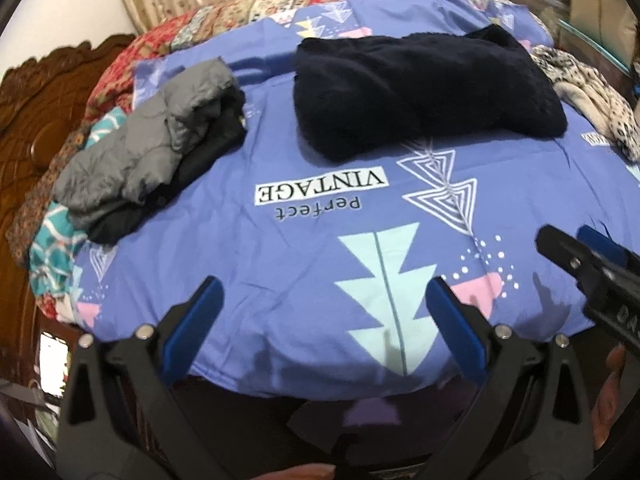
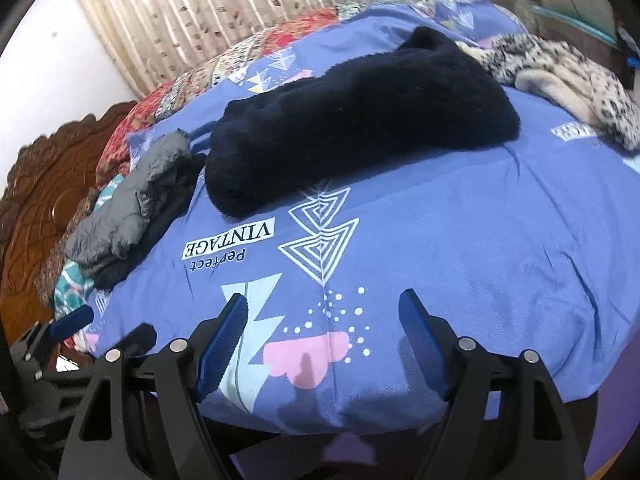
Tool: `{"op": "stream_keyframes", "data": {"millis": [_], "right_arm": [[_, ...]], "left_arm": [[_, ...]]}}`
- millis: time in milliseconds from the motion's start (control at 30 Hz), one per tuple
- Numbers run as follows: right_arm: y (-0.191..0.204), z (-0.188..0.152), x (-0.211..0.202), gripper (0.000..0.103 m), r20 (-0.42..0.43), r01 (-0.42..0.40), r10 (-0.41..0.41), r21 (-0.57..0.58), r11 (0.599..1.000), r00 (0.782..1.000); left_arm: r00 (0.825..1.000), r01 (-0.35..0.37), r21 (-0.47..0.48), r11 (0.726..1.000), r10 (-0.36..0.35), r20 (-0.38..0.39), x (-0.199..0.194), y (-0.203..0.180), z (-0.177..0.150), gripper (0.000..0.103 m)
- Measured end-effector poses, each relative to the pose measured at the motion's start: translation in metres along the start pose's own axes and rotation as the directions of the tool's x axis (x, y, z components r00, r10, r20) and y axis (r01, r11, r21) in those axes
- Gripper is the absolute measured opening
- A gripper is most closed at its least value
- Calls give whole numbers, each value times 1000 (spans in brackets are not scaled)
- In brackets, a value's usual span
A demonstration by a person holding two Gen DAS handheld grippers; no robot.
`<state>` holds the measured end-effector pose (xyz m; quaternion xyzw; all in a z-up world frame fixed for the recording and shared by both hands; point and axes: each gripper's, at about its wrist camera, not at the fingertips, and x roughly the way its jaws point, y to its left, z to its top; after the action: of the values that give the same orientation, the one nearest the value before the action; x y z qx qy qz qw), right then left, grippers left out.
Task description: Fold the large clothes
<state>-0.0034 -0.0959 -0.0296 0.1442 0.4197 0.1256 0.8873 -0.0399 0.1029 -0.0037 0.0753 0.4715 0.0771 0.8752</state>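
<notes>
A dark navy fuzzy garment [image 1: 424, 92] lies folded on the blue printed bedspread [image 1: 280, 264], far from both grippers; it also shows in the right wrist view [image 2: 360, 120]. A grey and black pile of folded clothes [image 1: 148, 152] lies at the left, also in the right wrist view [image 2: 132, 208]. My left gripper [image 1: 324, 300] is open and empty above the bed's near edge. My right gripper [image 2: 324, 316] is open and empty over the near edge too; it shows at the right of the left wrist view [image 1: 580, 248].
A leopard-print garment [image 2: 560, 76] lies at the far right of the bed. A patchwork quilt [image 1: 224, 12] lies at the back, a carved wooden headboard [image 1: 36, 112] stands at the left and a curtain [image 2: 224, 8] hangs behind.
</notes>
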Motion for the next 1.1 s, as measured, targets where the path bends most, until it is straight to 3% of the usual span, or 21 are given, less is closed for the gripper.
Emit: {"op": "stream_keyframes", "data": {"millis": [267,500,1100], "right_arm": [[-19,0,-5,94,34,46,-48,31,998,998],[-28,4,-4,94,37,42,-44,47,998,998],[-27,5,1,94,31,35,-37,55,998,999]], "left_arm": [[1000,16,16,1000,-16,9,6,-13,5,97],[1000,6,58,998,-8,30,4,-25,9,97],[999,39,38,999,-39,6,10,-18,7,97]]}}
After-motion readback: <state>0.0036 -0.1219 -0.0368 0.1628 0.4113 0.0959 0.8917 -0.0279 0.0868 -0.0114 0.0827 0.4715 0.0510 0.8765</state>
